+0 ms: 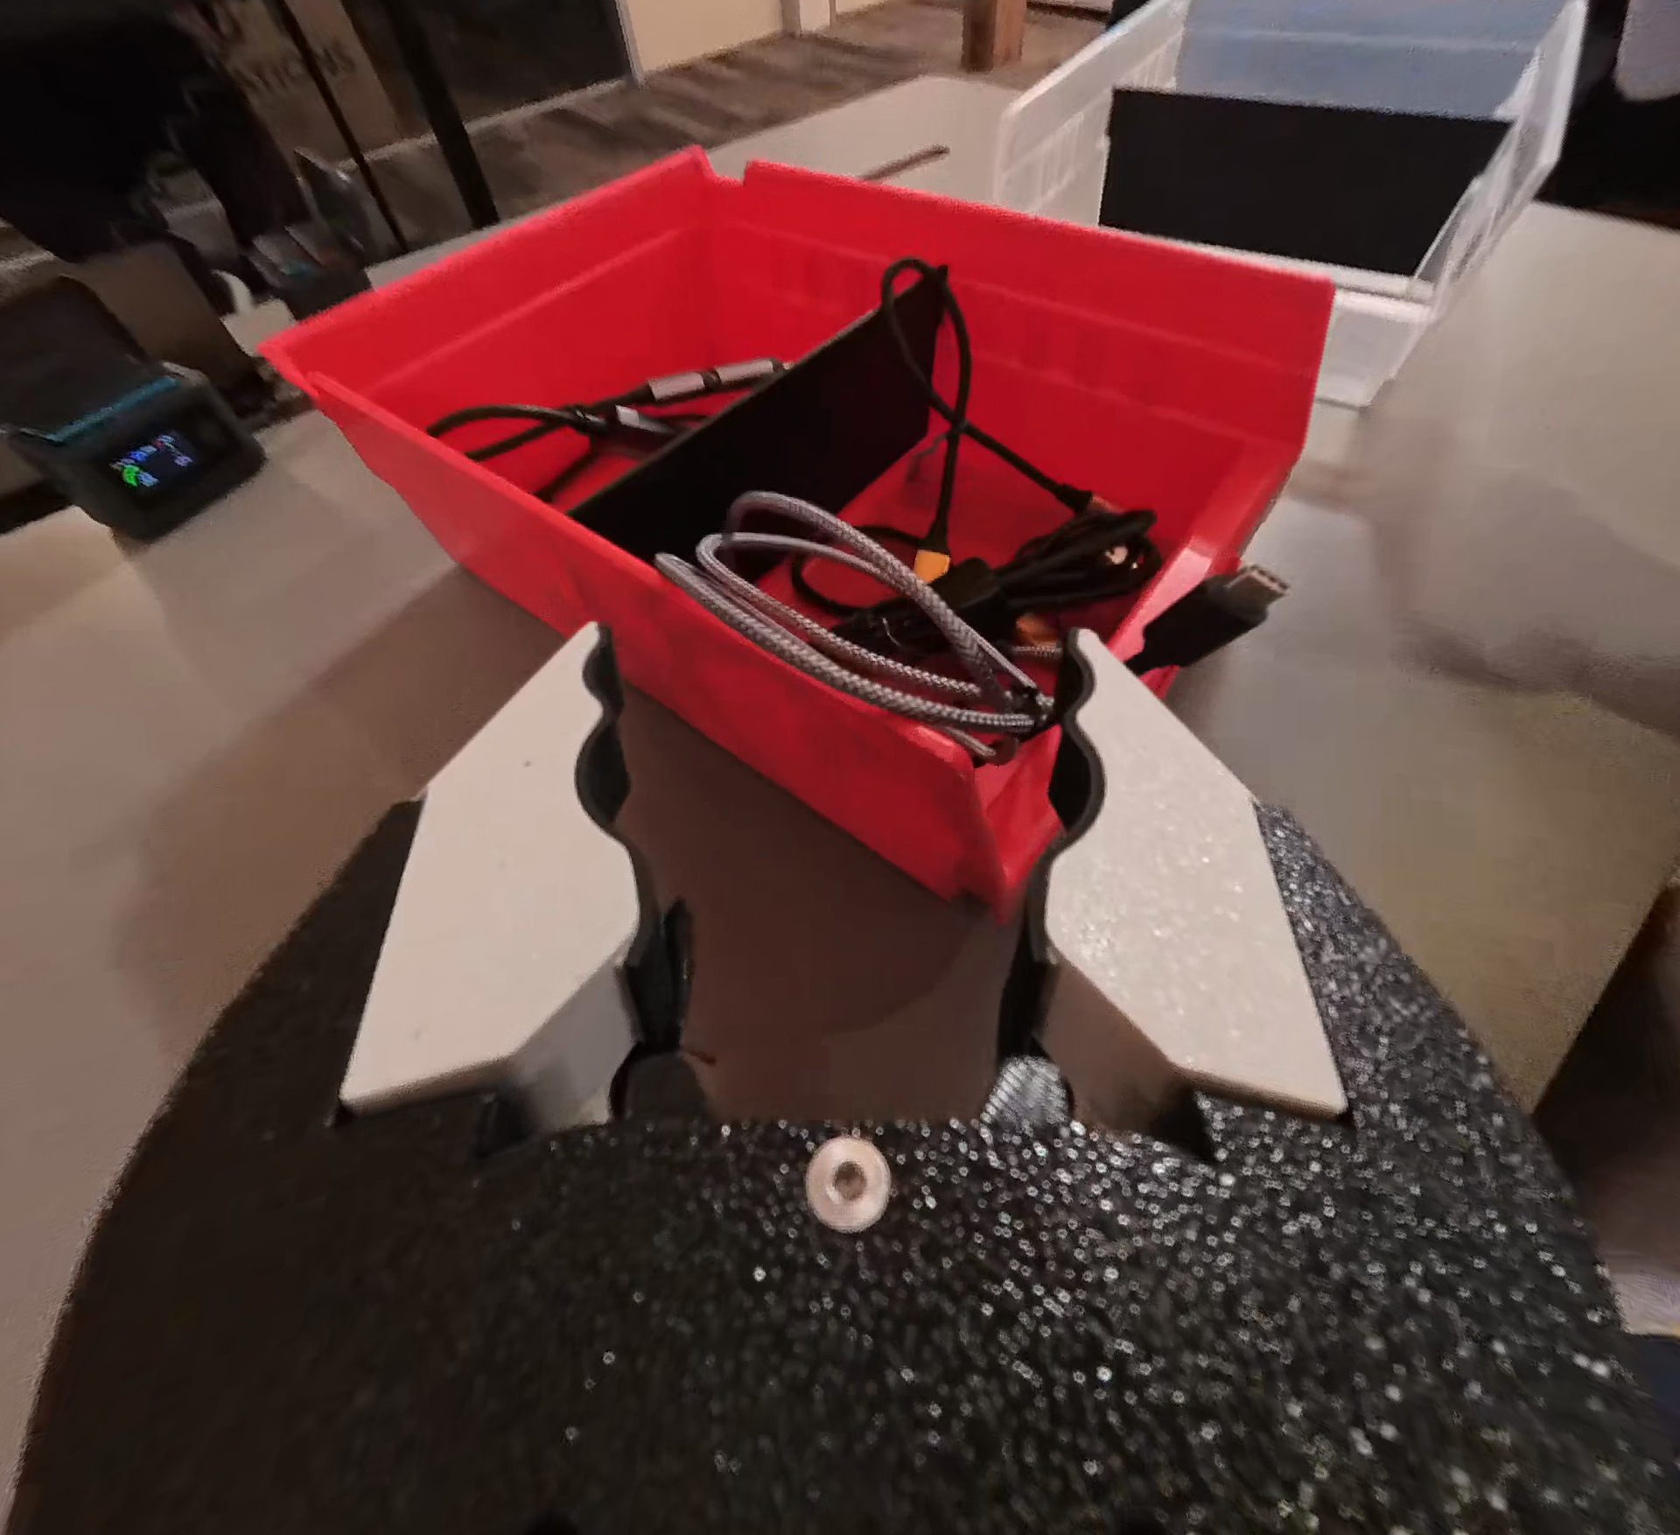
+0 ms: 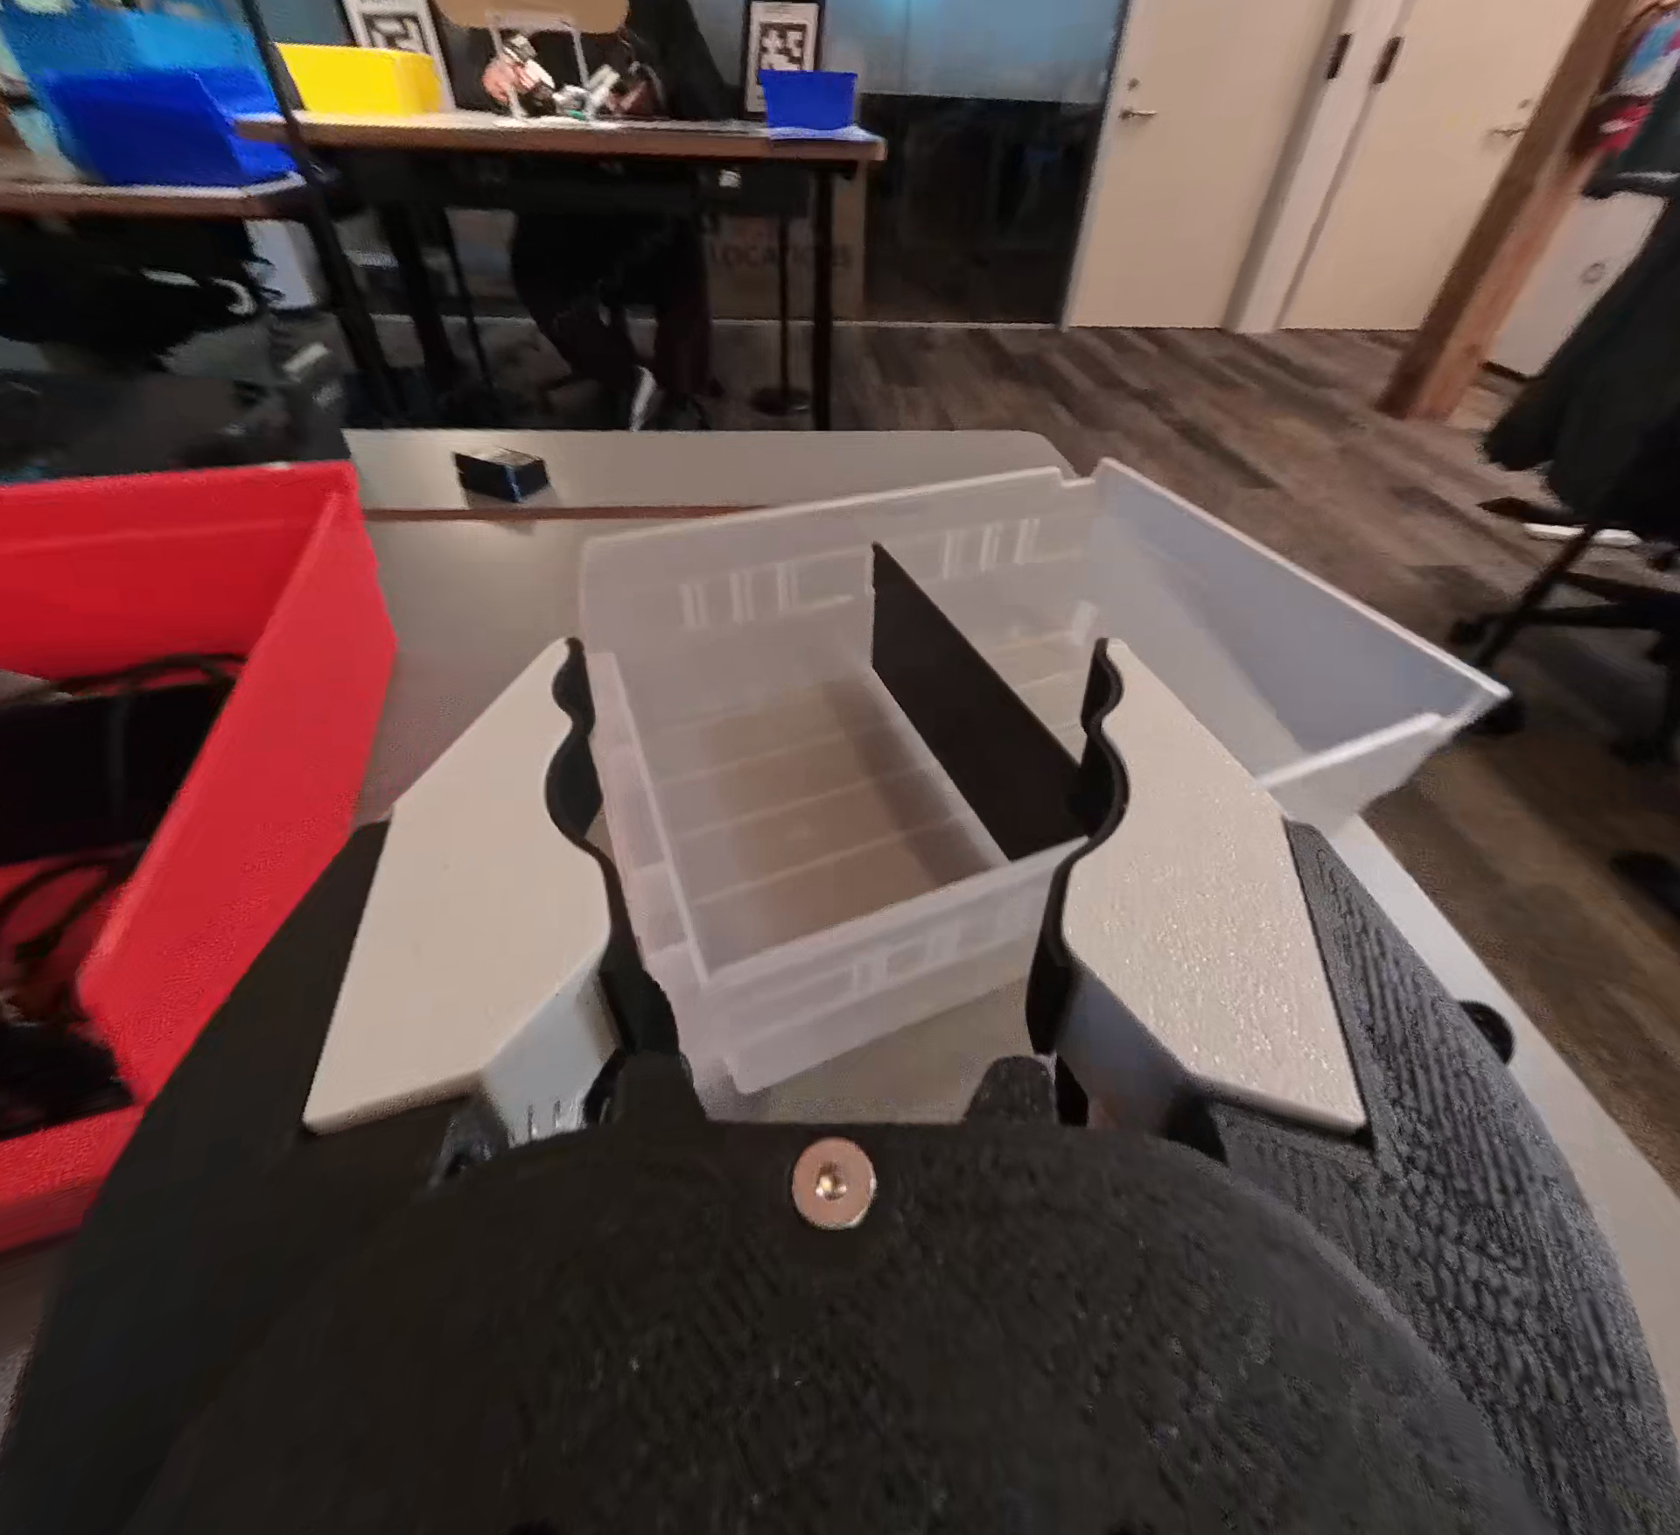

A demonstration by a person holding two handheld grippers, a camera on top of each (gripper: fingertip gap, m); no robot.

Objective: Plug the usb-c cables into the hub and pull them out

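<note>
Braided grey cable (image 1: 845, 628) coiled in the near compartment of the red bin (image 1: 509, 509), tangled with black cables (image 1: 1073, 559); the likely hub (image 1: 700, 387) lies beyond the black divider (image 1: 773, 437). Cables: light, limp, snag-prone, so grip the rigid connector shell. Left gripper (image 1: 841, 750) spread, empty, over the bin's near rim. Right gripper (image 2: 841, 764) spread, empty, above the clear bin (image 2: 1364, 673).

A heap of cables (image 1: 909, 609) lies in the red bin (image 1: 509, 309), on the right side of the bin's black divider (image 1: 773, 437). Some are gray and braided, some black, one with an orange plug. Left of the divider lies a gray hub (image 1: 700, 387) with black cords. One black plug (image 1: 1218, 609) pokes out just beside the bin's right corner.
</note>
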